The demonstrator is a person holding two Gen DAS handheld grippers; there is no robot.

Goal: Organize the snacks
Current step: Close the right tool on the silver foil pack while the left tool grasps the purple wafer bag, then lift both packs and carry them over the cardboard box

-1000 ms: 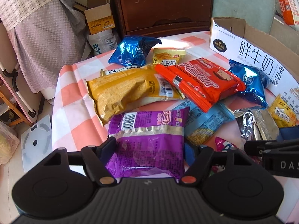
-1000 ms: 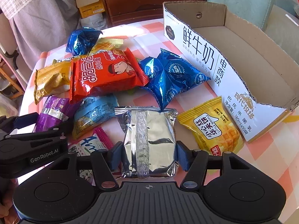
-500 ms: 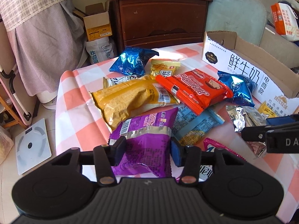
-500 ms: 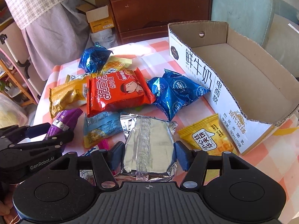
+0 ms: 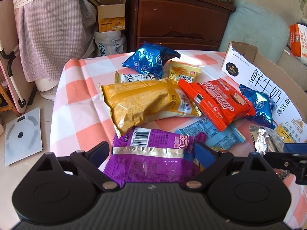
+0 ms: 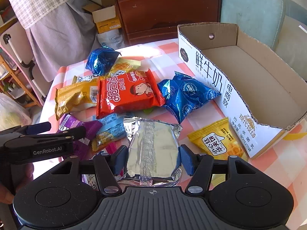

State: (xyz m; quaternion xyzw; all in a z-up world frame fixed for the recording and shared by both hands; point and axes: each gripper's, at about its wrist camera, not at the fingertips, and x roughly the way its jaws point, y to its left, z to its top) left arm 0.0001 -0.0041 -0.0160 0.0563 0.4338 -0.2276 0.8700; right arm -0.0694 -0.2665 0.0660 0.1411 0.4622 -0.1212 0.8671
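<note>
From the left wrist view, we see our left gripper (image 5: 152, 152) with its jaws opening around a purple packet (image 5: 153, 153) that lies between the fingers on the checked tablecloth (image 5: 80, 103). The packet has a barcode at its far end and a silver seam band across it; its sides look just clear of the pads. Beyond it lies a long yellow bag (image 5: 145, 103), crinkled and partly flattened, with a red packet (image 5: 216, 101) leaning over its right end. A light blue wrapper (image 5: 213, 136) sits between the red packet and the purple one. 2 shiny blue bags show: 1 at the far side (image 5: 149, 61) and 1 beside the cardboard box (image 5: 257, 105). The cardboard box (image 5: 268, 82) stands at the right edge of the table.

Through the right wrist view, our right gripper (image 6: 150, 160) is clamped on a silver foil packet (image 6: 153, 149), both blue pads pressing its sides, the seam running down its middle. A small yellow packet (image 6: 214, 143) lies just to its right, touching the box wall (image 6: 211, 80). Nothing shows on the box floor. The left gripper's fingers (image 6: 48, 134) reach in from the left over the purple packet.
</note>
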